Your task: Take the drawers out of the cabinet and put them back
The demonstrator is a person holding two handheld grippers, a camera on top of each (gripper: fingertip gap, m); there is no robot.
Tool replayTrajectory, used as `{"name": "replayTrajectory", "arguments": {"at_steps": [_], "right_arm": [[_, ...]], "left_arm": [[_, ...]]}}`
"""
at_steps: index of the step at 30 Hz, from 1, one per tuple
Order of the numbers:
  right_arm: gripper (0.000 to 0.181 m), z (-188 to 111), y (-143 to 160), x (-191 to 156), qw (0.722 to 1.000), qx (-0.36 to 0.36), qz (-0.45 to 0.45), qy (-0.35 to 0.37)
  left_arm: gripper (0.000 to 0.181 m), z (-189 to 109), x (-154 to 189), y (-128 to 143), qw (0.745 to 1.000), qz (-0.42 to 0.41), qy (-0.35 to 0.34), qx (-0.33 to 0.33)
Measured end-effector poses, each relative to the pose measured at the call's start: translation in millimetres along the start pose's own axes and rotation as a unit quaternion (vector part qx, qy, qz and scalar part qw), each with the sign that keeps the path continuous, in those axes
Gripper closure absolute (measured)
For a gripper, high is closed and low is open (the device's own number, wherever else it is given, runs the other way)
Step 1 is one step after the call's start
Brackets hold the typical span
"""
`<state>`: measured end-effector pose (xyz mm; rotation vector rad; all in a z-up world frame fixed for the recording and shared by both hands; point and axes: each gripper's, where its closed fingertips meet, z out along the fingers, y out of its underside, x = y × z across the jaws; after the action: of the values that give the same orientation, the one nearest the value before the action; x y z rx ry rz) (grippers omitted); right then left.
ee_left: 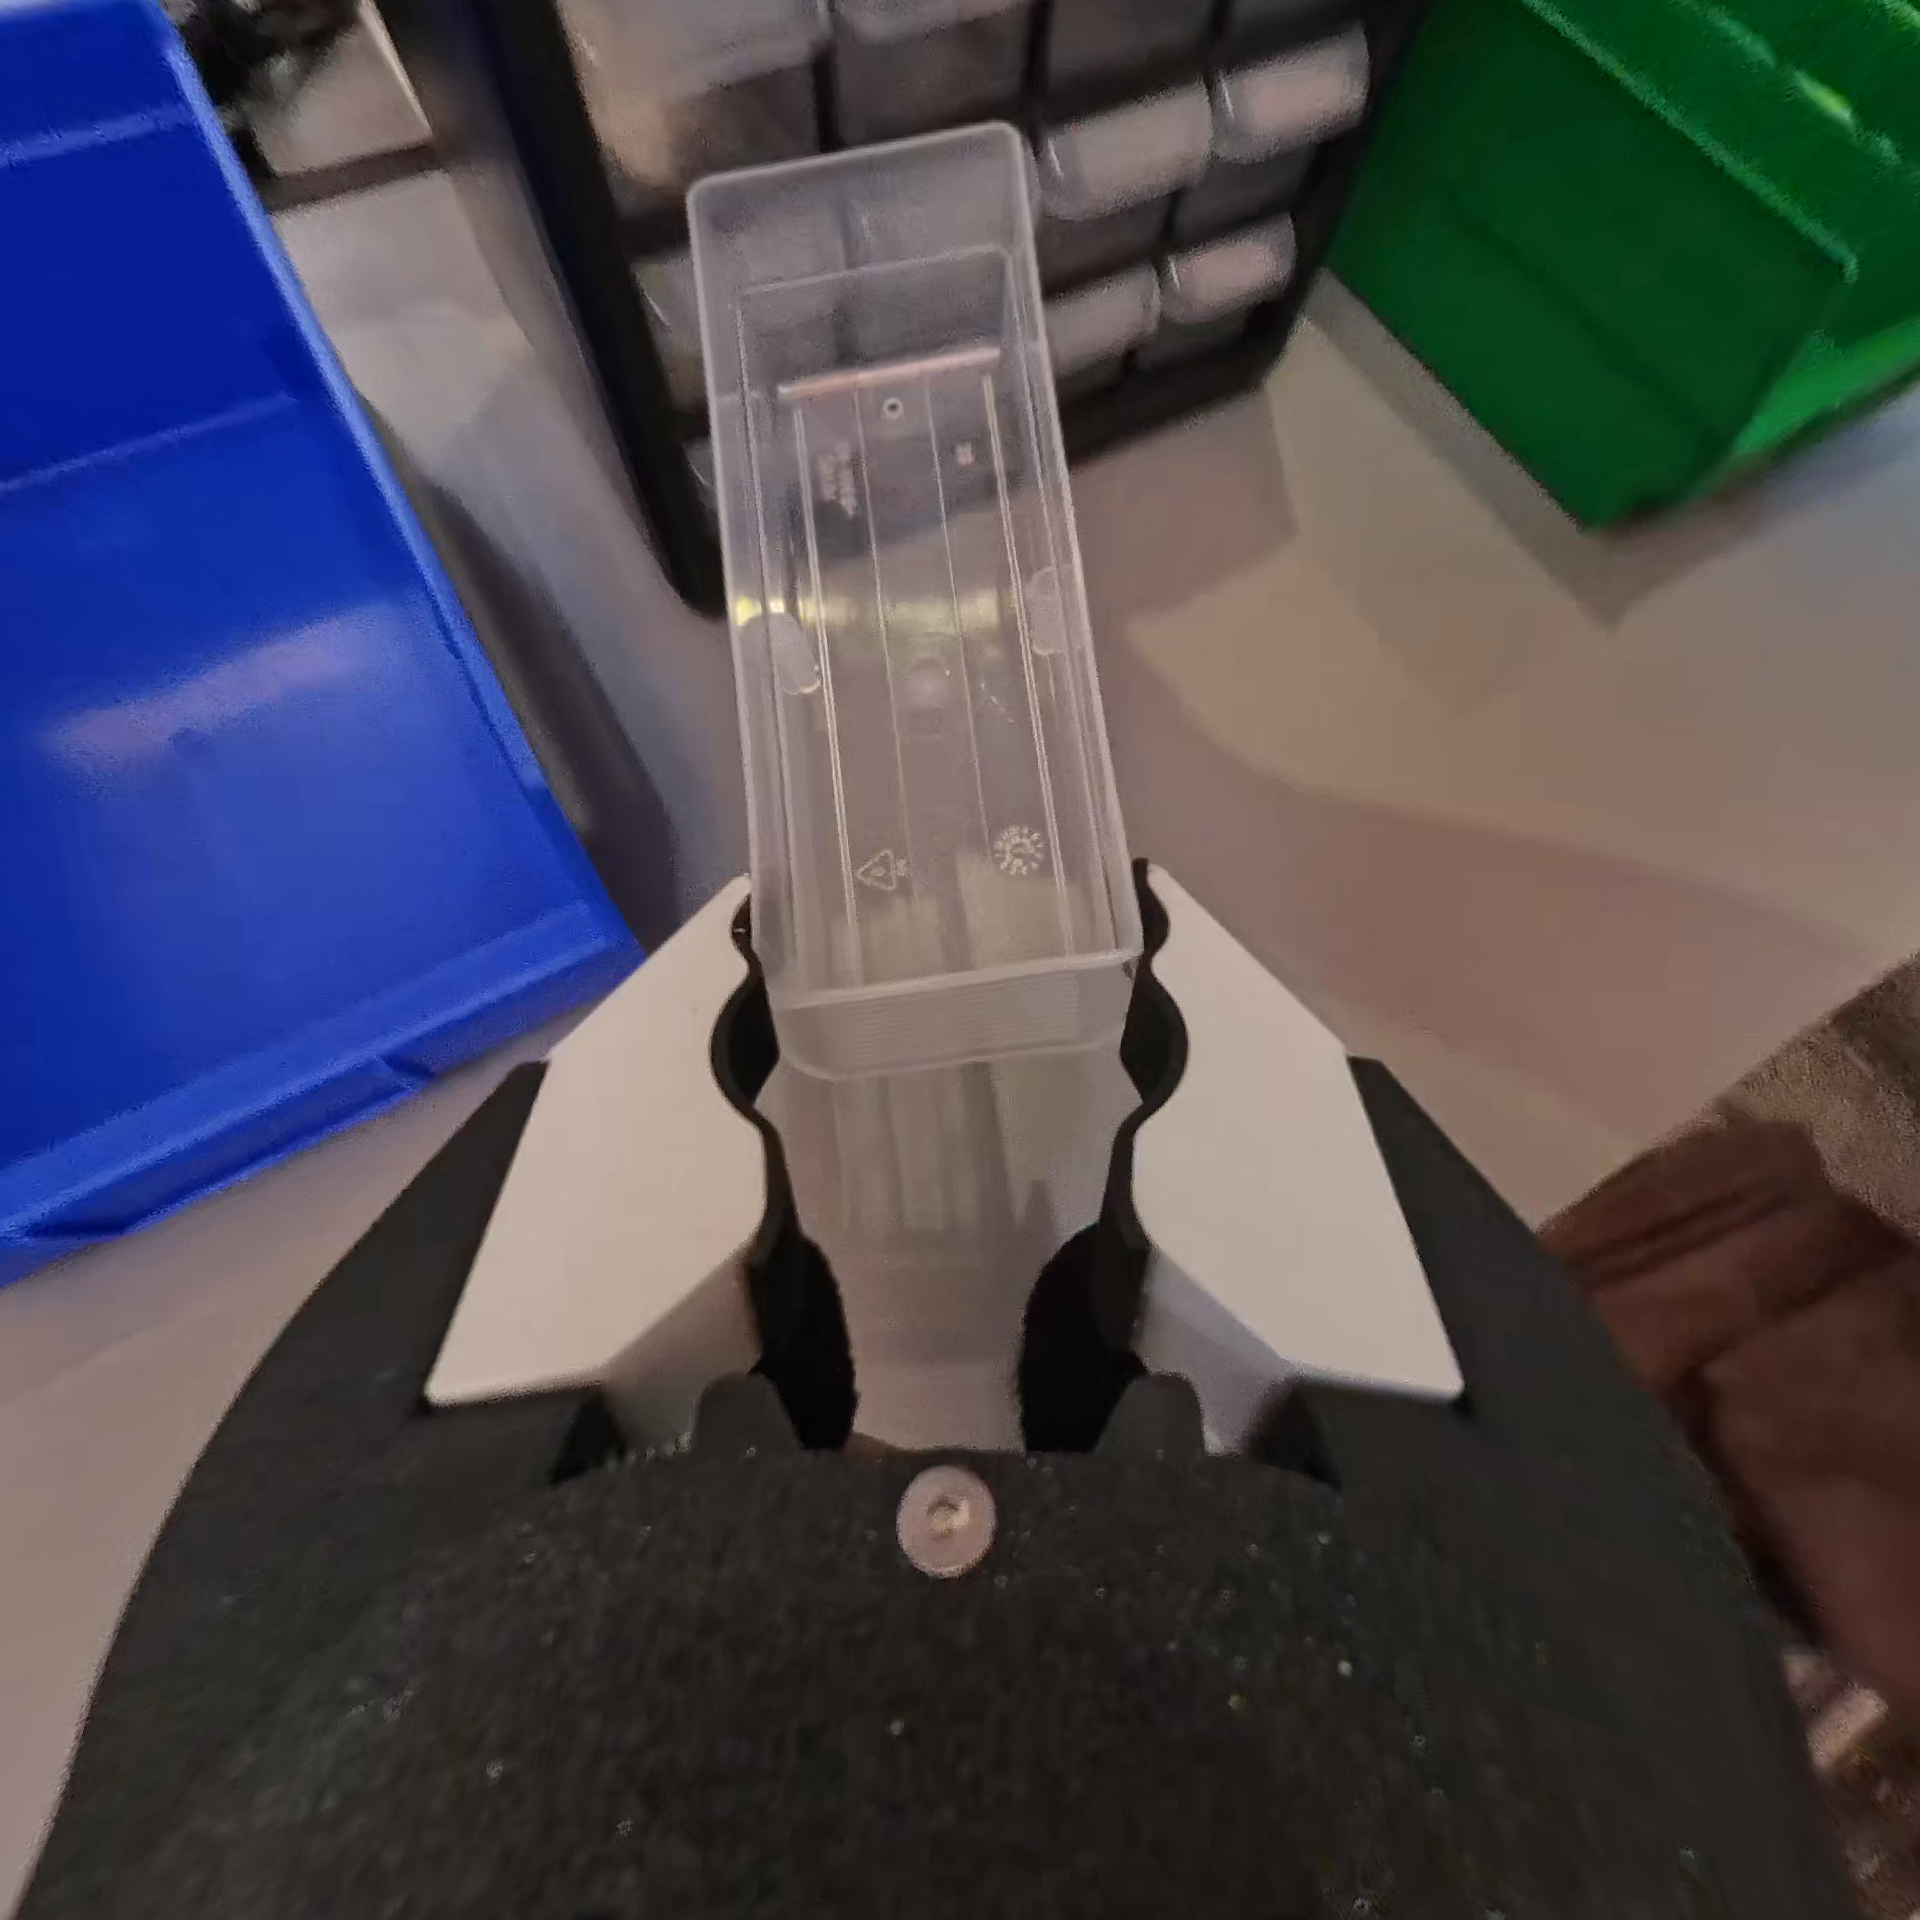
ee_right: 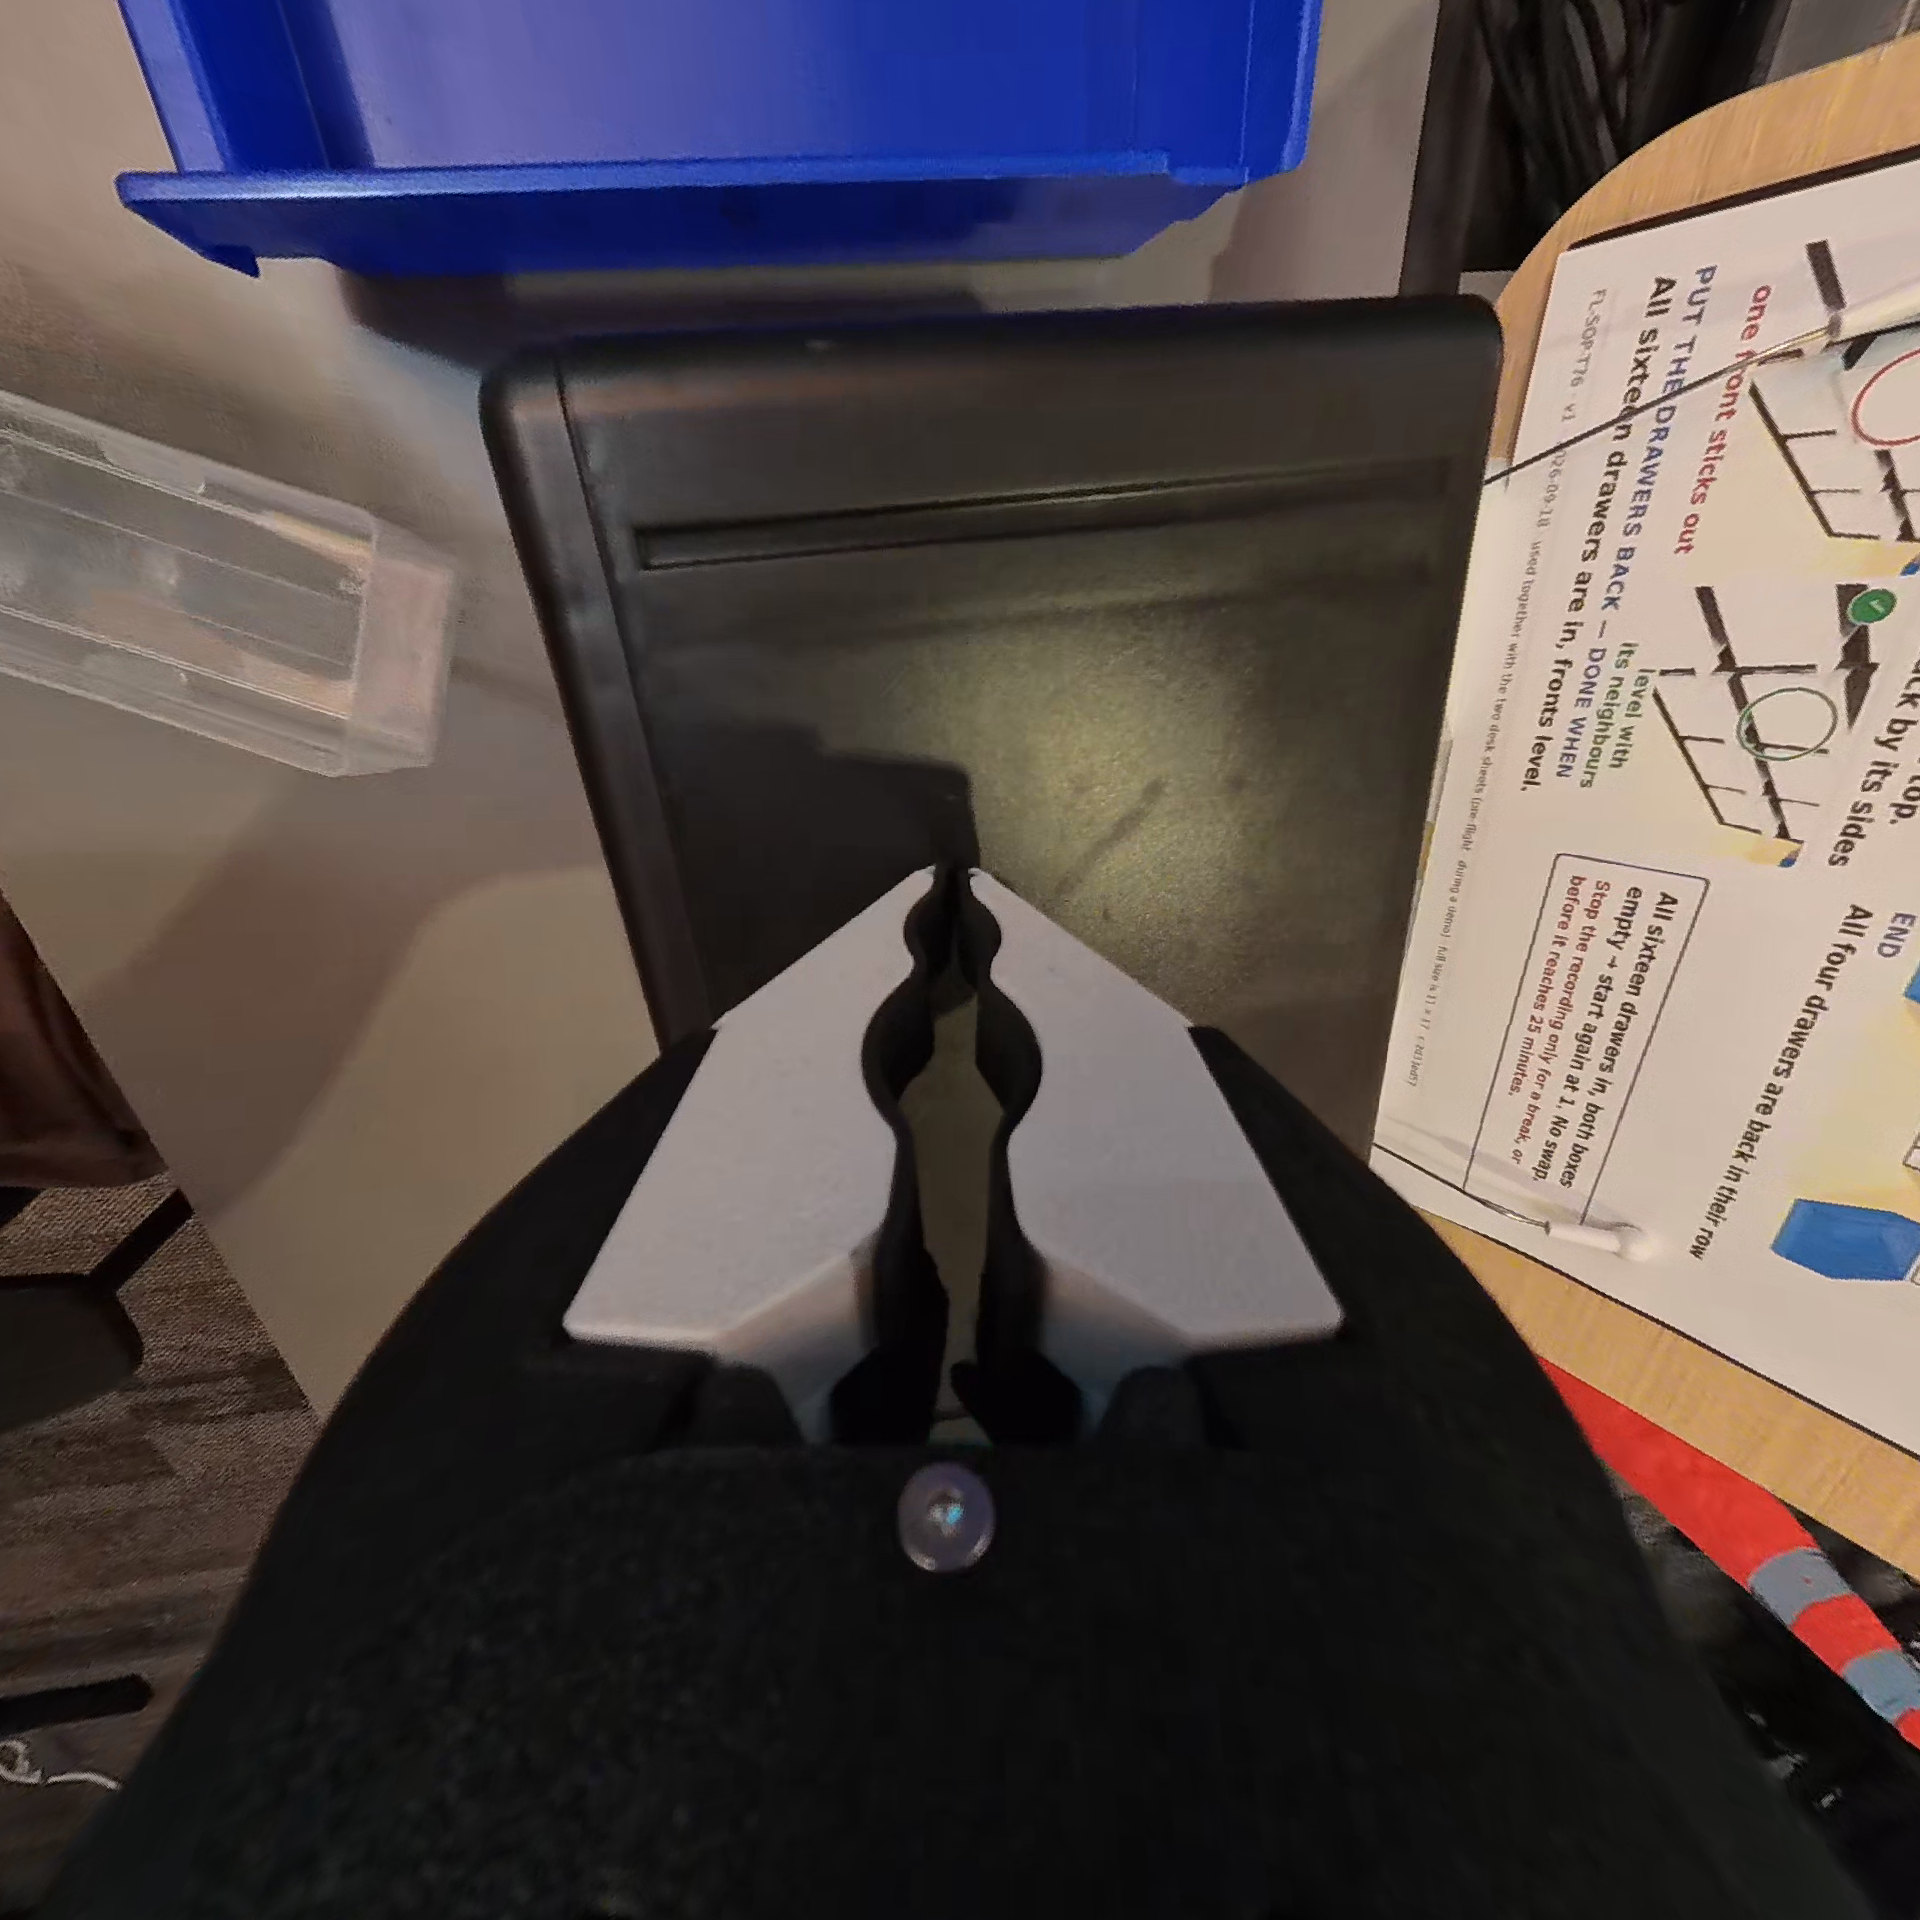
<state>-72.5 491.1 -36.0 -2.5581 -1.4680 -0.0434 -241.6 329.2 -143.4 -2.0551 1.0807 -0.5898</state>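
I have a clear plastic drawer (ee_left: 914, 644) gripped in my left gripper (ee_left: 940, 935), whose fingers (ee_left: 665, 1049) press on its two long sides near the end closest to me, so the drawer juts forward, clear of the counter (ee_left: 1455, 790) below it. Ahead stands the black cabinet (ee_left: 1132, 260), its rows of small drawers blurred; a blue bin (ee_left: 239, 665) sits to the left and a green bin (ee_left: 1621, 260) to the right. I judge this to be mid-carry, either just pulled out or heading back in (the frames alone do not settle which). If returning, my next move calls for lining the far end squarely with an empty slot. My right gripper (ee_right: 954, 883) hovers over the cabinet's flat black top (ee_right: 1039, 644), fingers (ee_right: 1101, 1039) nearly together and holding nothing. An instruction sheet (ee_right: 1662, 727) lies to its right.
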Motion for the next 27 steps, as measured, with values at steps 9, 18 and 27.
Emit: {"name": "replayTrajectory", "arguments": {"at_steps": [9,18,27], "right_arm": [[0.181,0,0,0,1.000,-0.020,0.000,0.000],[0.181,0,0,0,0.999,-0.039,0.011,0.008],[0.181,0,0,0,1.000,-0.022,0.021,0.009]], "left_arm": [[0.115,8,-10,-58,0.996,-0.006,-0.065,-0.057],[0.116,8,-10,-76,0.990,0.000,-0.090,-0.105],[0.116,6,-7,-85,0.988,-0.049,-0.109,-0.101]]}}
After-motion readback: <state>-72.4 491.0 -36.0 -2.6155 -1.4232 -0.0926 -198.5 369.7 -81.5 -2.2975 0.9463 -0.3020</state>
